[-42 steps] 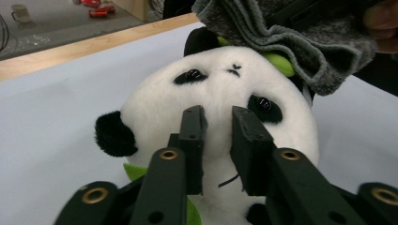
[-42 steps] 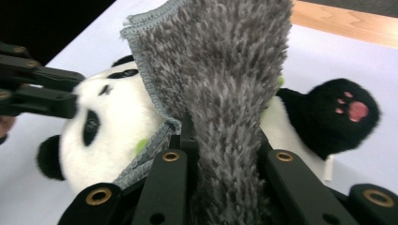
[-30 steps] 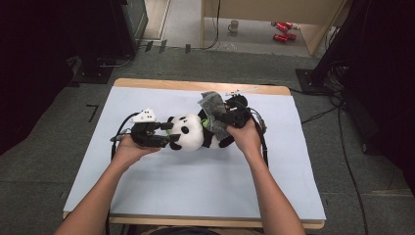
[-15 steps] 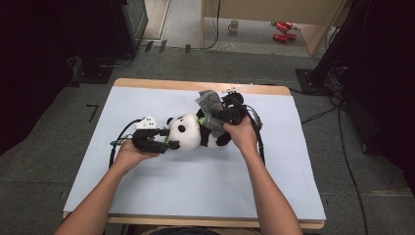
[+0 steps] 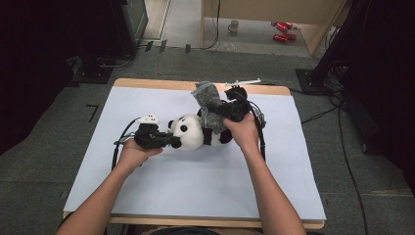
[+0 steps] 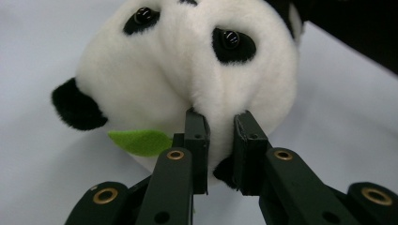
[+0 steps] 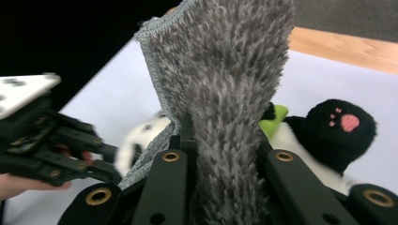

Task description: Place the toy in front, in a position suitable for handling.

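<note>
A black-and-white plush panda (image 5: pixel 195 131) lies on its side in the middle of the white table (image 5: pixel 161 196). My left gripper (image 5: pixel 172 141) pinches the panda's snout; in the left gripper view its jaws (image 6: pixel 220 140) squeeze the white muzzle fur of the panda (image 6: pixel 187 70), beside a green felt leaf (image 6: pixel 136 141). My right gripper (image 5: pixel 226 111) is shut on a fuzzy grey cloth (image 5: pixel 209 105) held over the panda's body. In the right gripper view the grey cloth (image 7: pixel 225 93) stands up between the jaws, with a black paw with pink pads (image 7: pixel 340 129) behind it.
The table's wooden far edge (image 5: pixel 156 84) borders a grey floor. A mug (image 5: pixel 234 25) and red items (image 5: pixel 281 30) lie on the floor beyond. Cables (image 5: pixel 120 144) trail from both grippers across the table.
Both grippers and the panda have shifted slightly toward the far side. The grey cloth is lifted higher over the panda's body.
</note>
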Demonstrator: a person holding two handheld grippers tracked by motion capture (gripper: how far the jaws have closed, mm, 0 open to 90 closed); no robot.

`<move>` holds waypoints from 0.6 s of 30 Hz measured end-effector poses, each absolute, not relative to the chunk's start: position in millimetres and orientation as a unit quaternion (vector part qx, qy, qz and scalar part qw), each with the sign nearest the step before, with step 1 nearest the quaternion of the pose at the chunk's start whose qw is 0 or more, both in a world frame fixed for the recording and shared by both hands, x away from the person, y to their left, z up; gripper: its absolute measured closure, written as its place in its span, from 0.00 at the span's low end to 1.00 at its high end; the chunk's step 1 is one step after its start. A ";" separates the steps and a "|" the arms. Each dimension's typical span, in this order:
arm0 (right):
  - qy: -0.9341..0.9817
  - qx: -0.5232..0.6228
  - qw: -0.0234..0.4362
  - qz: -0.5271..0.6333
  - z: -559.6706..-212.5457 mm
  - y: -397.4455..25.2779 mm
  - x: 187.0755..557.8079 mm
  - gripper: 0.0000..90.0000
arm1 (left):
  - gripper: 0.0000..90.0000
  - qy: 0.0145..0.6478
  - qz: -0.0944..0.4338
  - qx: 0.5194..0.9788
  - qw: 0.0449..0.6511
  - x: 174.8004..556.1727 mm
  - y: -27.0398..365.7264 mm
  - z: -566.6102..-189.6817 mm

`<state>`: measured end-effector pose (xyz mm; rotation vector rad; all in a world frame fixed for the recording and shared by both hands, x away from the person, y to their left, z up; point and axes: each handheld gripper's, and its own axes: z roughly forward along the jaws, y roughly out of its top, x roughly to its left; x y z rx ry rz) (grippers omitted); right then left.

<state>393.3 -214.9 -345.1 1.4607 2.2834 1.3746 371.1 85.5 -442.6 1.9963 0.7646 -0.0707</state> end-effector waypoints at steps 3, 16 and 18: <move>0.755 0.466 0.050 0.459 -334.0 -209.9 382.0 0.86 | 0.89 0.318 -0.040 0.815 0.483 369.6 85.8 -438.4; 0.781 0.419 0.007 0.463 -353.7 -168.4 347.8 0.86 | 0.90 0.365 -0.068 0.779 0.506 372.5 93.6 -429.8; 0.784 0.415 0.000 0.461 -362.4 -160.8 346.0 0.86 | 0.90 0.365 -0.060 0.780 0.505 372.3 93.0 -429.1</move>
